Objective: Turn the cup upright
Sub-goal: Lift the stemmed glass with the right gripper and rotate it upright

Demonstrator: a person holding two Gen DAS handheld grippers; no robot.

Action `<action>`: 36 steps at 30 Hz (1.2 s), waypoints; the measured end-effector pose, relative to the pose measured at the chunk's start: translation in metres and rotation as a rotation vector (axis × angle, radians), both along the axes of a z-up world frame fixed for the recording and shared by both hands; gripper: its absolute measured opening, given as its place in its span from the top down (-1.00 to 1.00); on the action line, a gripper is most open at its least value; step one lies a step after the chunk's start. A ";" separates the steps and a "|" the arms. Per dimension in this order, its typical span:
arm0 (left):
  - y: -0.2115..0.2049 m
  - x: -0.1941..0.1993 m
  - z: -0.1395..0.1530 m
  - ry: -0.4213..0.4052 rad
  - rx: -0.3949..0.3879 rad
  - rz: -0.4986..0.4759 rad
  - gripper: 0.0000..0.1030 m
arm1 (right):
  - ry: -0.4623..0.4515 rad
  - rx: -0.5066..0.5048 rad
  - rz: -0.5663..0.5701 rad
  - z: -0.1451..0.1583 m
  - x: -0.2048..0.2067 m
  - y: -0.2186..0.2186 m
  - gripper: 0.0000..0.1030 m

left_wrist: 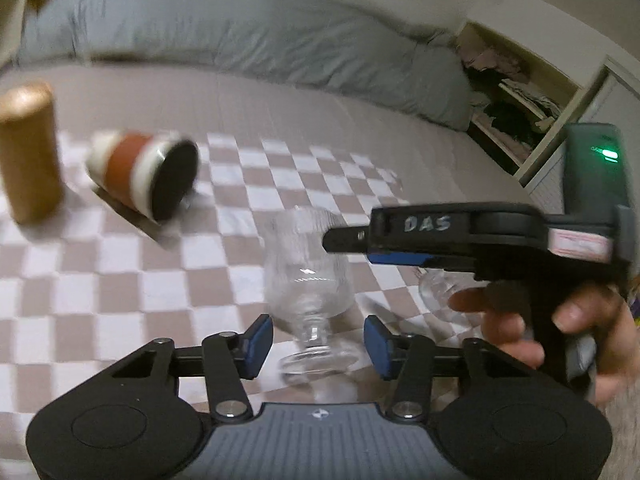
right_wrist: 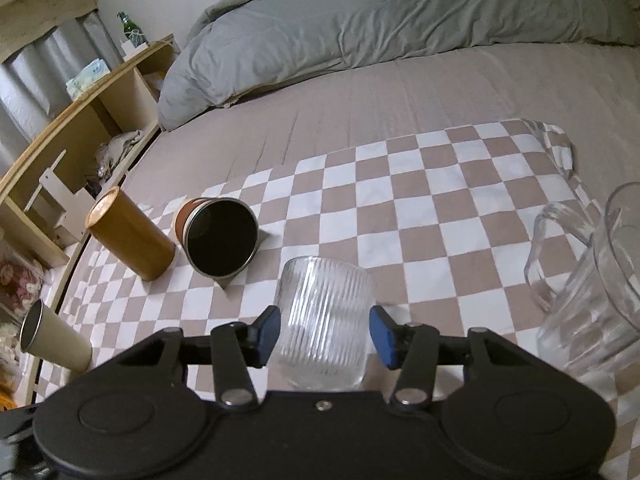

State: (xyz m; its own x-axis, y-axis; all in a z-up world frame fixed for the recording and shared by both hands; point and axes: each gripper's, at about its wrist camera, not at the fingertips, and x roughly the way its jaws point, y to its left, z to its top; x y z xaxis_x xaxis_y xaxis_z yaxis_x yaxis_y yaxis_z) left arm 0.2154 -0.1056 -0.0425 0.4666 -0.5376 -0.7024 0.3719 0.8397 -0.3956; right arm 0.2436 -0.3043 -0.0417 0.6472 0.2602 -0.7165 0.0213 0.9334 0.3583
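A clear ribbed stemmed glass [left_wrist: 308, 276] stands on its foot on the checkered cloth. It also shows in the right wrist view [right_wrist: 324, 320]. My left gripper [left_wrist: 318, 344] is open, its blue pads on either side of the stem, not touching. My right gripper [right_wrist: 323, 336] is open with the bowl of the glass between its pads; in the left wrist view its fingers [left_wrist: 360, 236] reach the glass from the right. An orange-banded cup [right_wrist: 218, 236] lies on its side at the left, its dark opening toward me; it also shows in the left wrist view [left_wrist: 144, 172].
A tall tan cylinder [right_wrist: 128, 234] stands beside the lying cup. A cream metal tumbler [right_wrist: 52, 338] lies at the far left. A clear plastic pitcher [right_wrist: 592, 292] stands at the right. A grey duvet [right_wrist: 380, 20] lies behind; wooden shelves [right_wrist: 80, 120] stand at the left.
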 end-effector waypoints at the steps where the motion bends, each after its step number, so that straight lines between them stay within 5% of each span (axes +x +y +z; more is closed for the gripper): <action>1: -0.005 0.006 -0.006 0.028 -0.010 -0.005 0.05 | 0.002 0.015 -0.006 -0.001 0.002 -0.003 0.01; 8: -0.023 0.020 -0.034 0.081 0.019 -0.014 0.36 | 0.011 0.083 -0.036 -0.004 0.020 -0.011 -0.04; 18: -0.011 0.018 -0.039 0.033 0.019 -0.022 0.37 | 0.085 0.120 -0.038 -0.027 0.051 -0.004 -0.40; 23: -0.005 0.020 -0.041 0.029 0.028 -0.001 0.37 | 0.123 0.154 -0.014 -0.036 0.059 0.003 -0.42; 30: -0.010 0.014 -0.045 0.031 0.027 -0.048 0.41 | 0.046 0.105 0.031 -0.019 0.042 0.009 -0.40; 36: -0.024 0.003 -0.046 -0.076 0.045 -0.091 0.41 | -0.062 0.021 0.089 0.011 0.006 0.014 -0.40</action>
State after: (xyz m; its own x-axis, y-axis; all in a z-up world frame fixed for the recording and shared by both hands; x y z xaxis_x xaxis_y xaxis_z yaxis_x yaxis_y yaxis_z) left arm 0.2186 -0.1294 -0.0883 0.4699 -0.5486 -0.6916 0.4748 0.8175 -0.3259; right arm 0.2500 -0.2904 -0.0305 0.6640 0.3330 -0.6695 -0.0840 0.9229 0.3757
